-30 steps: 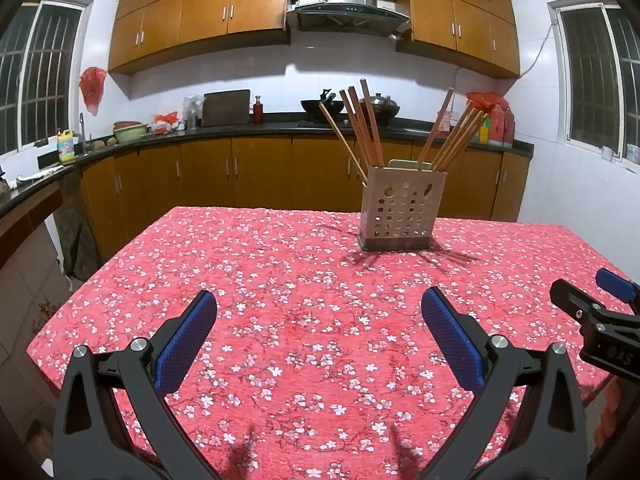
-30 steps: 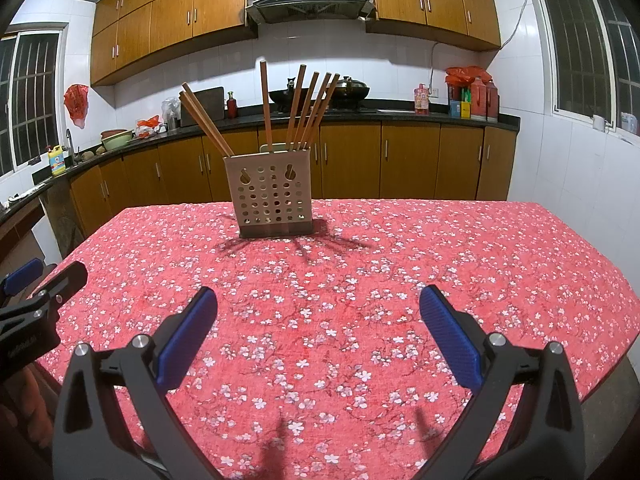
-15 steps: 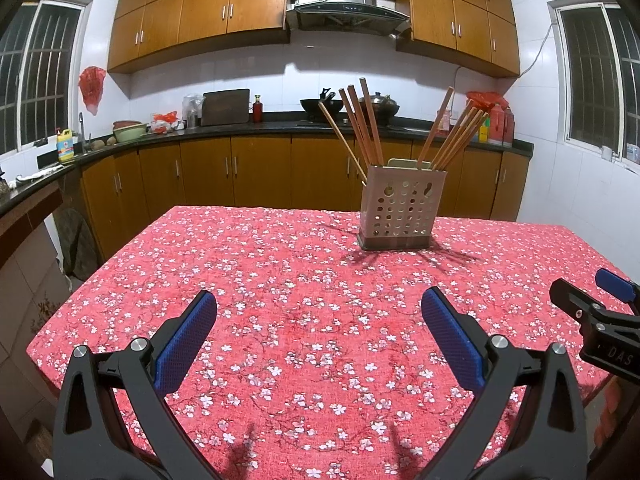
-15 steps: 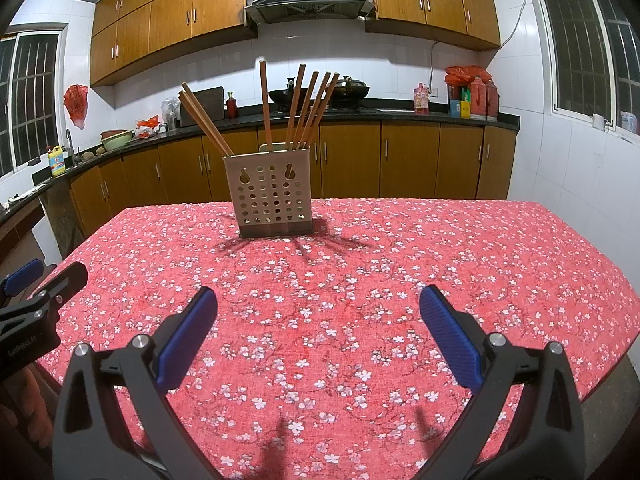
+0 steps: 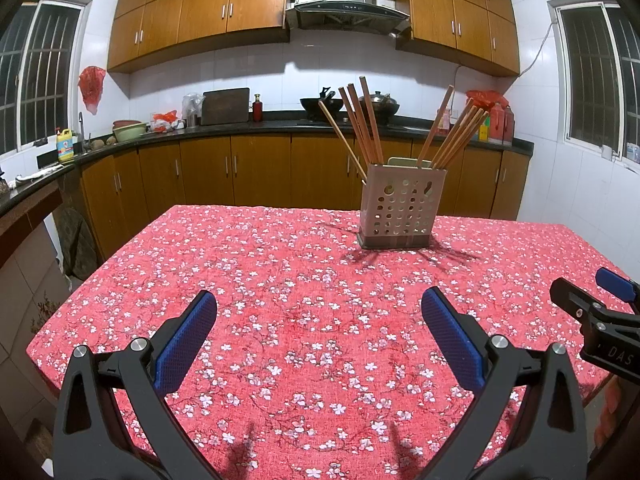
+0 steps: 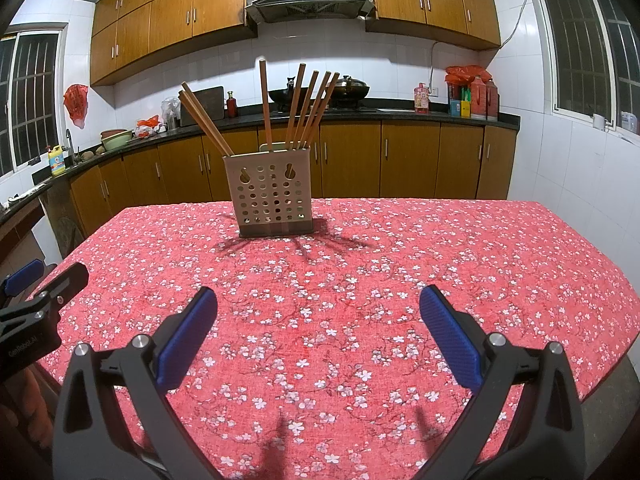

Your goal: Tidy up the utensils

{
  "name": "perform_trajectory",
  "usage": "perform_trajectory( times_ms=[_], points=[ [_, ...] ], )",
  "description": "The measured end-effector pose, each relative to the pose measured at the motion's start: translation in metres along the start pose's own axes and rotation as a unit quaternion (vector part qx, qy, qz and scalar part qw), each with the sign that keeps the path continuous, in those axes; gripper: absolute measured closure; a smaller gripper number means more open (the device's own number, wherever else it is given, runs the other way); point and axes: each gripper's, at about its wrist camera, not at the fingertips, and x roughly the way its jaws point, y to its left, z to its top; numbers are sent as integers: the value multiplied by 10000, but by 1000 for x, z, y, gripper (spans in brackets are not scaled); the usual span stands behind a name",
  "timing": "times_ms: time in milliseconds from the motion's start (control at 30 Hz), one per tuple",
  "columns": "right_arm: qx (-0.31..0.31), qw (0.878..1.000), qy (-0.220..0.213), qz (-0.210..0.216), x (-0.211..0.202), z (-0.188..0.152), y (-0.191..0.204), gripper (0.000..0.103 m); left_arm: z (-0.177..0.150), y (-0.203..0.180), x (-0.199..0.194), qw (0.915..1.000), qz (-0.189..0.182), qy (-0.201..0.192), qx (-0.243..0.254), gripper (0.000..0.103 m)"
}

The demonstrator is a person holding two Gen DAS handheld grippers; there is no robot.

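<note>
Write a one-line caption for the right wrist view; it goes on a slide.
Open right gripper above a floral tablecloth, facing a holder of chopsticks.

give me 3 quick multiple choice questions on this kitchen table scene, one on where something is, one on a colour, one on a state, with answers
1. Where are the chopsticks?
A. lying flat on the tablecloth
B. standing in the holder on the table
C. held in a claw

2. What colour is the tablecloth?
A. red with white flowers
B. plain blue
C. green checks

3. How do the two claws stand?
A. both shut on chopsticks
B. one open, one shut
C. both open and empty

Answers:
1 B: the chopsticks lean out of the top of the holder with round holes.
2 A: the tablecloth is red with small white blossoms.
3 C: the left claw and the right claw each show blue pads wide apart, nothing between.
</note>
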Motion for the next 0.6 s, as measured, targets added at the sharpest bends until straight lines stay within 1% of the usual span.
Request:
perform_trajectory(
  times_ms=[600],
  points=[
    [-4,10000,12,6,1,0,0,4,0,1,1,10000,-19,7,26,2]
  ],
)
